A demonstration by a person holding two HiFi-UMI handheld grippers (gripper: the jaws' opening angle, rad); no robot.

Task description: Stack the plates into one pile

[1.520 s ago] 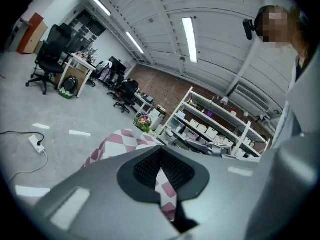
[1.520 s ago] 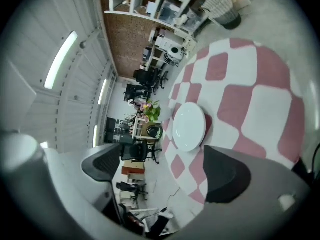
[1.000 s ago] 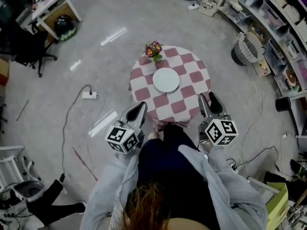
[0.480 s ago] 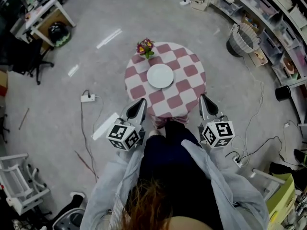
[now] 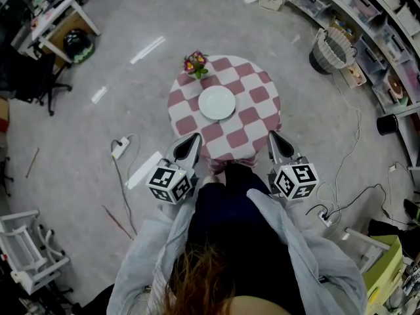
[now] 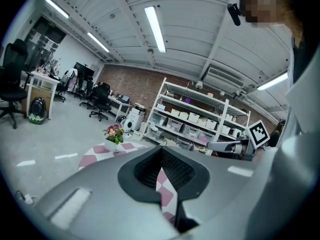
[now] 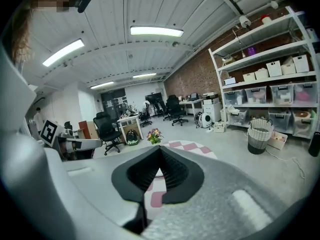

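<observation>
Both pairs of jaws are pressed together and hold nothing. The left gripper (image 5: 191,143) and the right gripper (image 5: 274,140) hover side by side just ahead of the person's pale grey sleeves (image 5: 152,248), tips aimed at the near edge of the table and short of anything on it. Just beyond the tips stands a small round table draped in a pink-and-white chequered cloth (image 5: 257,115). Near its middle lies a round white plate (image 5: 217,102), flat on the cloth and well apart from both grippers. From above it reads as a single disc, and whether more plates lie beneath it cannot be told; no other plate shows on the table. At the far left edge of the table stands a small pot of pink and yellow flowers (image 5: 195,64), near the plate but not touching it. Past the table are bare grey floor, a woven basket (image 5: 328,50) and storage shelves. The plate looks rigid, smooth and probably glazed, so likely slick, moderately heavy and breakable if dropped or knocked. The best hold is probably the near rim, one jaw above and one slipped under where the rim lifts off the soft cloth, closing firmly and keeping the plate level.
</observation>
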